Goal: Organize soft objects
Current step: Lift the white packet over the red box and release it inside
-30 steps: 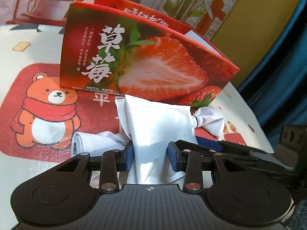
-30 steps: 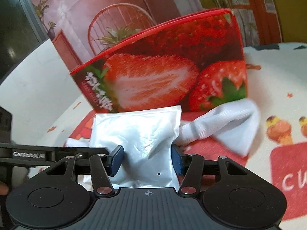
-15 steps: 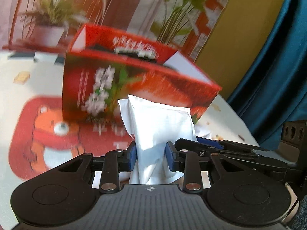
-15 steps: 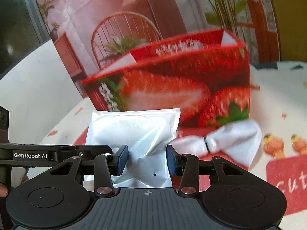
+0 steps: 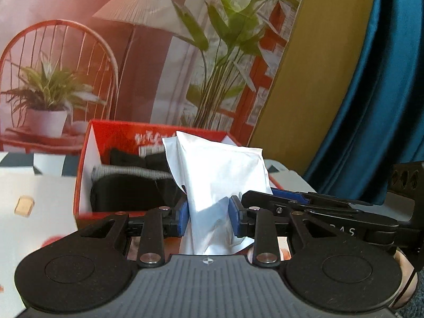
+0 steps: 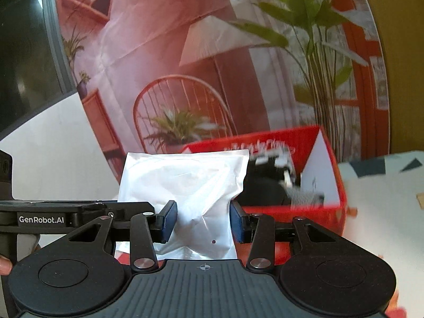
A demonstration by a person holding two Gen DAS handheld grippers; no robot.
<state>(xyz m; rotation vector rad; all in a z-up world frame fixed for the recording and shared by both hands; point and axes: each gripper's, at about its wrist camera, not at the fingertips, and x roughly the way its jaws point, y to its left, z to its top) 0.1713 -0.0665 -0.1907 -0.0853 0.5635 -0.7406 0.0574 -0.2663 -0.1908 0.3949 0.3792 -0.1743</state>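
A white soft plastic packet (image 5: pixel 220 185) is held up in the air by both grippers. My left gripper (image 5: pixel 208 218) is shut on one side of it, and my right gripper (image 6: pixel 202 221) is shut on the other side of the same packet (image 6: pixel 185 185). Behind it stands the open red strawberry box (image 5: pixel 87 153), seen from above its rim; it also shows in the right wrist view (image 6: pixel 326 206). Dark and grey folded cloth items (image 5: pixel 129 185) lie inside the box. The packet hides part of the box's inside.
The table mat (image 5: pixel 31 193) with cartoon prints lies under the box. A printed backdrop with a chair and plants (image 5: pixel 106 53) stands behind. A blue curtain (image 5: pixel 371 106) hangs at the right. The other gripper's arm (image 5: pixel 318 212) crosses at the right.
Both grippers have lifted the packet from table height to above the box's rim. The box's inside has come into view. The white cloth on the mat has dropped out of view.
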